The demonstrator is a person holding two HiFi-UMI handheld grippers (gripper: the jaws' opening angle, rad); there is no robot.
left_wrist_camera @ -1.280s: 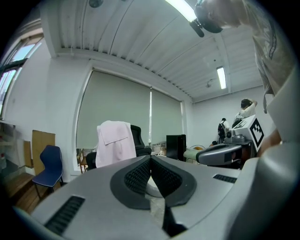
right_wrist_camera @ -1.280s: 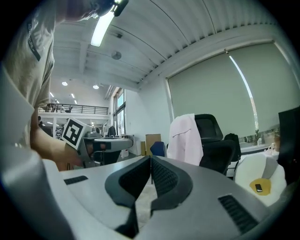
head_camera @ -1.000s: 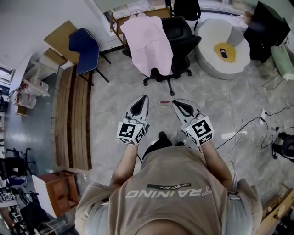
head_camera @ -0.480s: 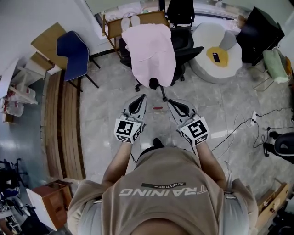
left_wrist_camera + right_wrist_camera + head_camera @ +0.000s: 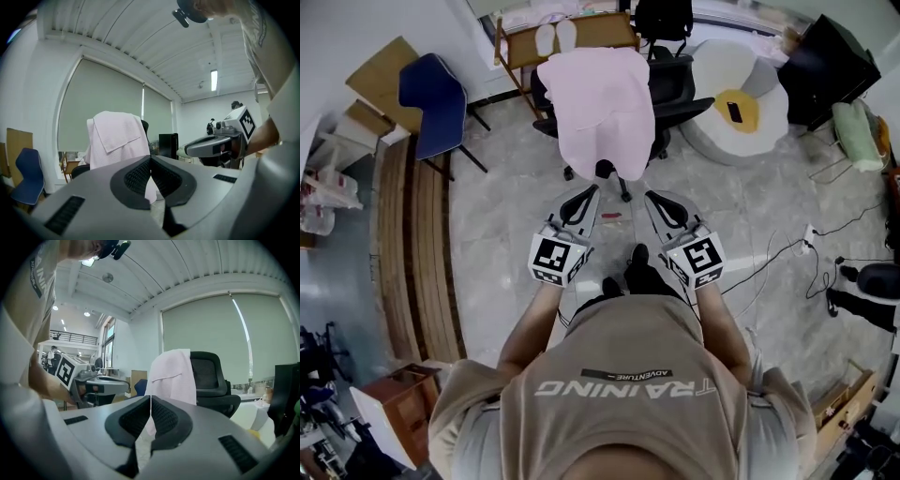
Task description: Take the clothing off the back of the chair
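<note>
A pale pink garment [image 5: 600, 108] hangs over the back of a black office chair [image 5: 675, 80], covering it down to the wheeled base. It also shows as a pink cloth [image 5: 117, 140] in the left gripper view and as pink cloth [image 5: 173, 376] in the right gripper view. My left gripper [image 5: 592, 190] and right gripper [image 5: 649, 197] are side by side, a short way in front of the chair, pointing at it. Both have their jaws closed together with nothing between them. Neither touches the garment.
A blue chair [image 5: 431, 89] stands at the left by a wooden bench [image 5: 403, 244]. A wooden rack [image 5: 572, 33] is behind the office chair, a white round seat [image 5: 741, 98] at its right. Cables [image 5: 787, 248] trail over the floor at the right.
The person has walked closer to the chair. Both grippers have come nearer the pink garment, still shut and side by side.
</note>
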